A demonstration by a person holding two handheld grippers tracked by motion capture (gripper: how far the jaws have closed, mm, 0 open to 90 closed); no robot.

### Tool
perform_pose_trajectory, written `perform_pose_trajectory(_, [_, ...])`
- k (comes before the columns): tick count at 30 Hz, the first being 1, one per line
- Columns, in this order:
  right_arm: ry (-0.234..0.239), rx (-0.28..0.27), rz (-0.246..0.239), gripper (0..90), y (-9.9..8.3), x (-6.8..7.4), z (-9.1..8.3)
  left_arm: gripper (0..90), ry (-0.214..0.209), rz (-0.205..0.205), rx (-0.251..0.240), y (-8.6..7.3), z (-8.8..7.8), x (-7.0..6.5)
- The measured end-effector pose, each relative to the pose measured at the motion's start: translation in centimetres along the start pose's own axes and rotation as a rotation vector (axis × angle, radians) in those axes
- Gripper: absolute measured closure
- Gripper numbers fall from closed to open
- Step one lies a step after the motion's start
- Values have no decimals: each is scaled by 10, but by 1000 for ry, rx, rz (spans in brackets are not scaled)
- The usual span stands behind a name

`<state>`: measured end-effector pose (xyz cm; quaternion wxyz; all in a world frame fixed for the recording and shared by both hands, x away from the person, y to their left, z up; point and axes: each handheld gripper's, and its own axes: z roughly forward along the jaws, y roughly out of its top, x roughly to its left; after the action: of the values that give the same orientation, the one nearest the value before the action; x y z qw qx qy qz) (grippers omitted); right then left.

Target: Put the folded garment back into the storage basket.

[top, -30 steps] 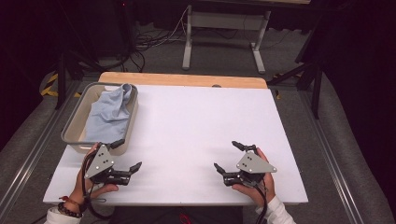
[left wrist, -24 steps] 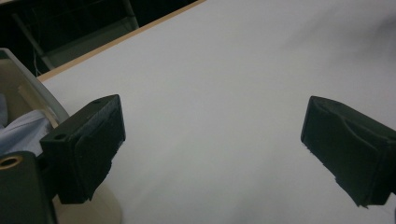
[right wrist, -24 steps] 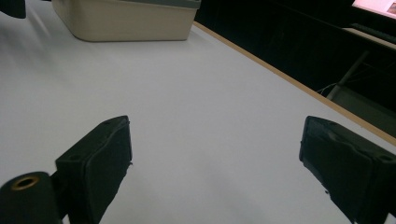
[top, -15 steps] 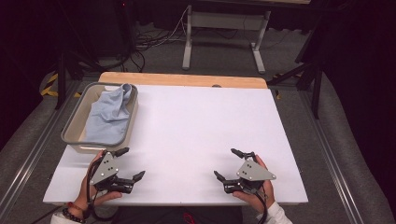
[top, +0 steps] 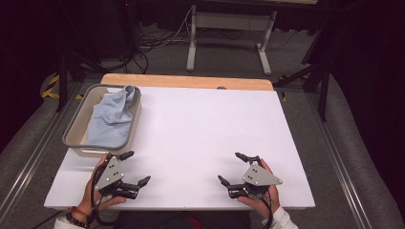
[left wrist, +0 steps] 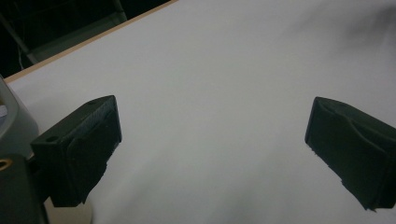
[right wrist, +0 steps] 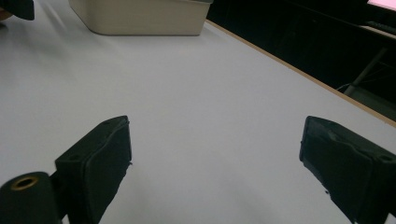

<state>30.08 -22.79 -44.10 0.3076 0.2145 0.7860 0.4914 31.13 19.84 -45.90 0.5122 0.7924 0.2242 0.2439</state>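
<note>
Left gripper [top: 135,168] is being held low over the near-left part of the table [top: 205,129], jaws spread wide apart, nothing between them. Right gripper [top: 231,167] is being held over the near-right part, jaws likewise wide apart and empty. The two are being kept well apart from each other. The cloth [top: 112,117], pale blue, is lying crumpled in the bin [top: 71,131] at the table's left edge, one fold draped up the far-right rim. The bin is standing just beyond the left gripper, not touched by it.
</note>
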Motion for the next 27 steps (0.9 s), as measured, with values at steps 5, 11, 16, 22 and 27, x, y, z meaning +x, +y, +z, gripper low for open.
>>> perform_pose_trajectory(5, [-7, -7, 4, 98, 2, 1, -2, 39, -2, -2, 0, -1, -2, 1])
perform_pose_trajectory(11, [-13, -7, -5, 98, 5, 2, -2, 37, 5, -9, -7, -1, -5, 3])
perform_pose_trajectory(16, [-16, -12, -4, 99, 4, 1, -3, 33, 10, -4, -2, 0, -4, 3])
perform_pose_trajectory(22, [-26, -13, -5, 99, 4, 0, -4, 33, 10, 0, -5, 0, -3, 1])
perform_pose_trajectory(27, [-28, -10, -12, 99, 5, 1, -4, 33, 14, -1, -5, 0, -4, 1])
